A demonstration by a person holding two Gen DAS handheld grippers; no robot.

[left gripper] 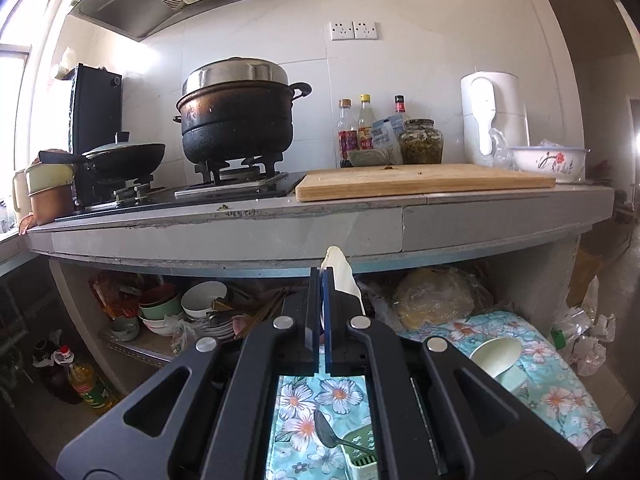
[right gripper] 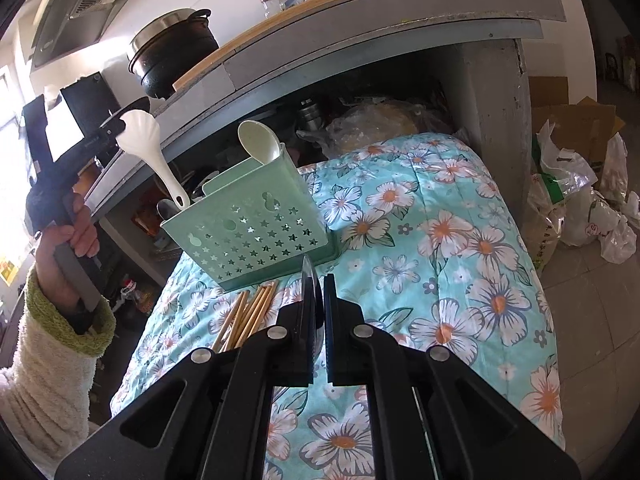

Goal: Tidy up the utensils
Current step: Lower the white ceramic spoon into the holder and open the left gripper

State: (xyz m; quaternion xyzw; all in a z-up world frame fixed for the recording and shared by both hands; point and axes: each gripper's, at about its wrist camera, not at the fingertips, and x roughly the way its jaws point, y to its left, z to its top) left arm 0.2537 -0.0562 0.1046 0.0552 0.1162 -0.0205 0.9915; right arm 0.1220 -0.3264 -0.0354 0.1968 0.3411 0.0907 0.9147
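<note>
My left gripper (left gripper: 323, 276) is shut on a white rice paddle (left gripper: 343, 276); in the right wrist view the left gripper (right gripper: 114, 126) holds the white paddle (right gripper: 154, 156) with its handle tip over the left end of the green utensil basket (right gripper: 256, 232). A pale green spoon (right gripper: 260, 142) stands in the basket's right end. My right gripper (right gripper: 318, 280) is shut on a dark metal ladle (right gripper: 310, 304), held low just in front of the basket. Wooden chopsticks (right gripper: 248, 314) lie on the floral cloth (right gripper: 440, 240) beside it.
The counter edge (left gripper: 280, 232) with stove, pots and cutting board (left gripper: 420, 180) runs above. Bowls and bags fill the shelf below (left gripper: 192, 312). Plastic bags and cardboard (right gripper: 572, 184) sit on the floor at right.
</note>
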